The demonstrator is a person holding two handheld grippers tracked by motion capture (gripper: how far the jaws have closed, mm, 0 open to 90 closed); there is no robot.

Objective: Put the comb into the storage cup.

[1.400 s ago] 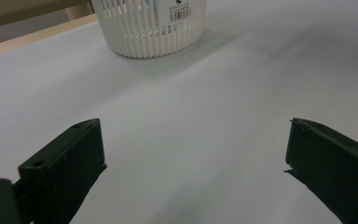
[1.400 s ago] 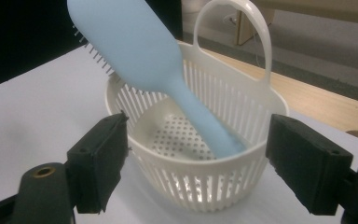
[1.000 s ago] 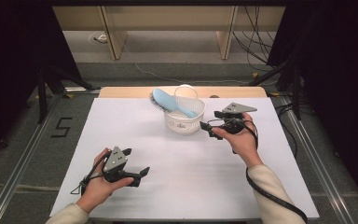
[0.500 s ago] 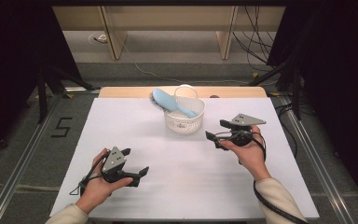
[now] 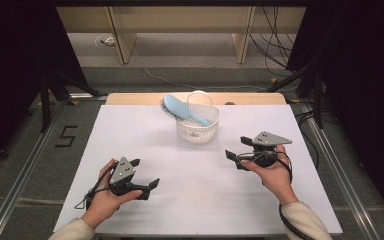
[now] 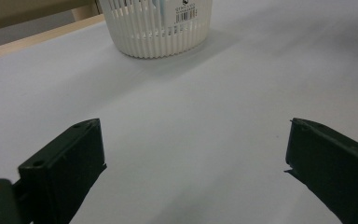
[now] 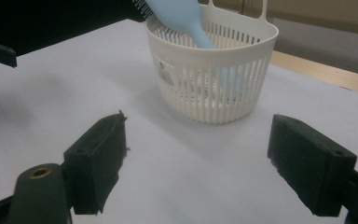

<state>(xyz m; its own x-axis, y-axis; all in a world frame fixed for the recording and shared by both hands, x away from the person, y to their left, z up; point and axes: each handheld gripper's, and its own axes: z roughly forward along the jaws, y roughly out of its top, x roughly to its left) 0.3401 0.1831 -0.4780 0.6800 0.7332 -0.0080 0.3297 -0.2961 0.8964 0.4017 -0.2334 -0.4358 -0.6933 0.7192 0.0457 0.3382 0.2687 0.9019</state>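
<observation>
1. We are holding the left gripper (image 5: pixel 145 175) low over the white table (image 5: pixel 145 140), at about 7 o'clock from the white basket (image 5: pixel 197 127). Its jaws are spread wide, with nothing between them.
2. We are holding the right gripper (image 5: pixel 236 154) at about 4 o'clock from the basket, near it but not touching. Its jaws are spread wide too, and nothing is sitting in them.
3. The basket is sitting at the far middle of the table, toward 12 o'clock from us. A blue hairbrush (image 5: pixel 182 111) is leaning in it, with its handle down inside and its bristly head sticking out over the rim toward 10 o'clock.
4. In the right gripper view, the basket (image 7: pixel 214 65) is standing straight ahead between the two black jaws, and the hairbrush (image 7: pixel 177 16) is poking up out of it. Bare table is lying between the jaws and the basket, so nothing is blocking the way.
5. In the left gripper view, the basket (image 6: pixel 156 28) is sitting farther off at about 12 o'clock, with bare table in front of it.
6. A wooden strip (image 5: pixel 140 98) is running along the far edge of the table, just behind the basket.
</observation>
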